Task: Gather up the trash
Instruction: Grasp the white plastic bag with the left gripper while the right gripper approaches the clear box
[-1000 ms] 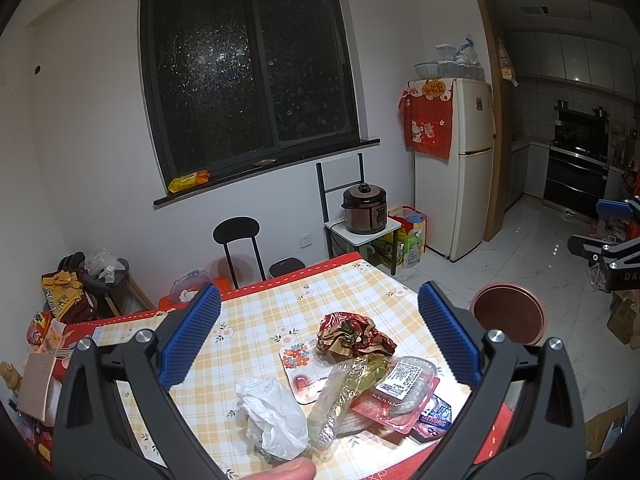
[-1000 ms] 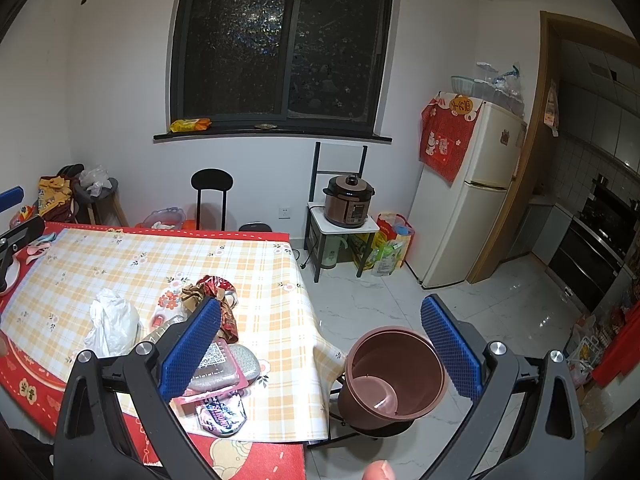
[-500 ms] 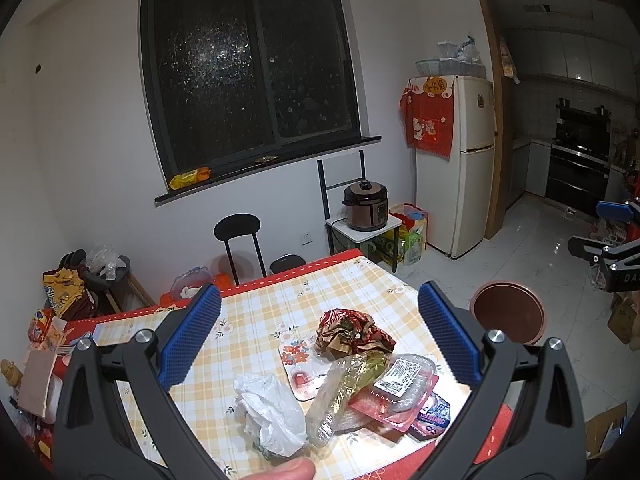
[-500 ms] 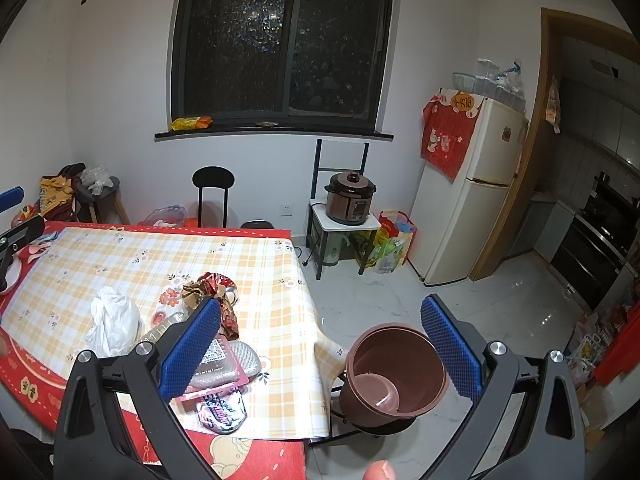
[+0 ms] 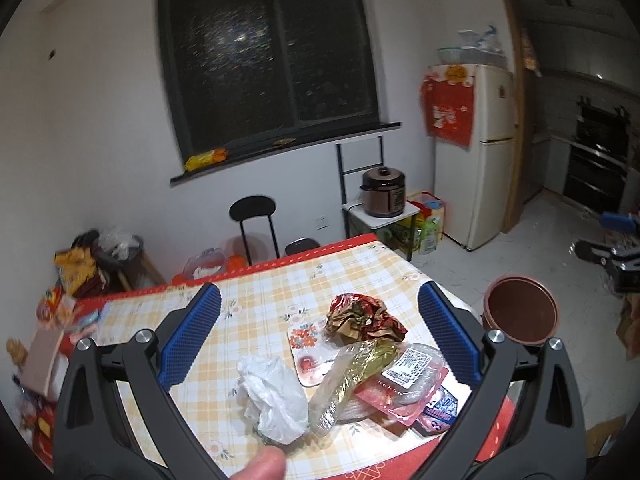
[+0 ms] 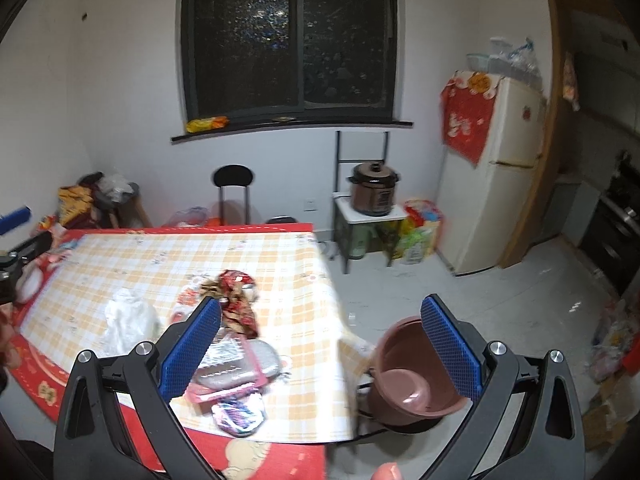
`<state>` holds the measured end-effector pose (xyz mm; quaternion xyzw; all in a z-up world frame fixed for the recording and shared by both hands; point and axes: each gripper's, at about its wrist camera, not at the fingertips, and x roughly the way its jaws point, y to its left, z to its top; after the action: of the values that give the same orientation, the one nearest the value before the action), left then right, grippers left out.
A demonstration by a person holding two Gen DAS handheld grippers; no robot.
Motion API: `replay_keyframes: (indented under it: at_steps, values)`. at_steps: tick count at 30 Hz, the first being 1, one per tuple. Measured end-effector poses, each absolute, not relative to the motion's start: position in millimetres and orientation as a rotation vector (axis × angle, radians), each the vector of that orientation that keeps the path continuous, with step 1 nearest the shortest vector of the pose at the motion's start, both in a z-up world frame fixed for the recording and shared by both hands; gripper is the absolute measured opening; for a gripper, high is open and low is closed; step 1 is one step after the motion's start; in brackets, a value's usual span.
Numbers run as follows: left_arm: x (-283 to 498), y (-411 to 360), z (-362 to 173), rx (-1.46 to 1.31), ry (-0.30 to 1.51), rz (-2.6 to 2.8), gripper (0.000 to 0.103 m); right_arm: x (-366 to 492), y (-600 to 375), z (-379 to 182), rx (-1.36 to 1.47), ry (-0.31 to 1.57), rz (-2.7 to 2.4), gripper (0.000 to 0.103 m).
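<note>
Trash lies at the near corner of the checked table (image 5: 272,292): a crumpled white plastic bag (image 5: 274,398), a clear wrapper with gold inside (image 5: 352,376), a crumpled red-gold wrapper (image 5: 364,318), a labelled clear tray (image 5: 412,368) and small packets. My left gripper (image 5: 318,336) hovers open above this pile, holding nothing. In the right wrist view the same pile shows: white bag (image 6: 128,318), red-gold wrapper (image 6: 238,300), tray (image 6: 232,364). A brown bin (image 6: 412,376) stands on the floor off the table's right edge. My right gripper (image 6: 320,344) is open and holds nothing, between table edge and bin.
A black stool (image 5: 254,216) and a rice cooker (image 5: 384,192) on a small stand sit by the far wall. A white fridge (image 5: 472,152) stands at the right, beside a kitchen doorway. Cluttered bags (image 5: 80,268) pile at the table's left. The brown bin (image 5: 520,312) is right of the table.
The right wrist view has swung left and closer to the table, so the pile sits more central; both views are motion-blurred. Both grippers stay open.
</note>
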<state>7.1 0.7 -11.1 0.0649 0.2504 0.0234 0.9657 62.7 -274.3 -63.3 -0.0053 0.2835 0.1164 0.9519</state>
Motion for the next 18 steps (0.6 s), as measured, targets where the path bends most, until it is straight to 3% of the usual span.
replay_keyframes:
  at_steps: [18]
  values:
    - [-29.7,61.3,-105.0,-0.093,0.697,0.354,0.097,111.8,-239.3,-159.5,-0.083,0.73,0.478,0.099]
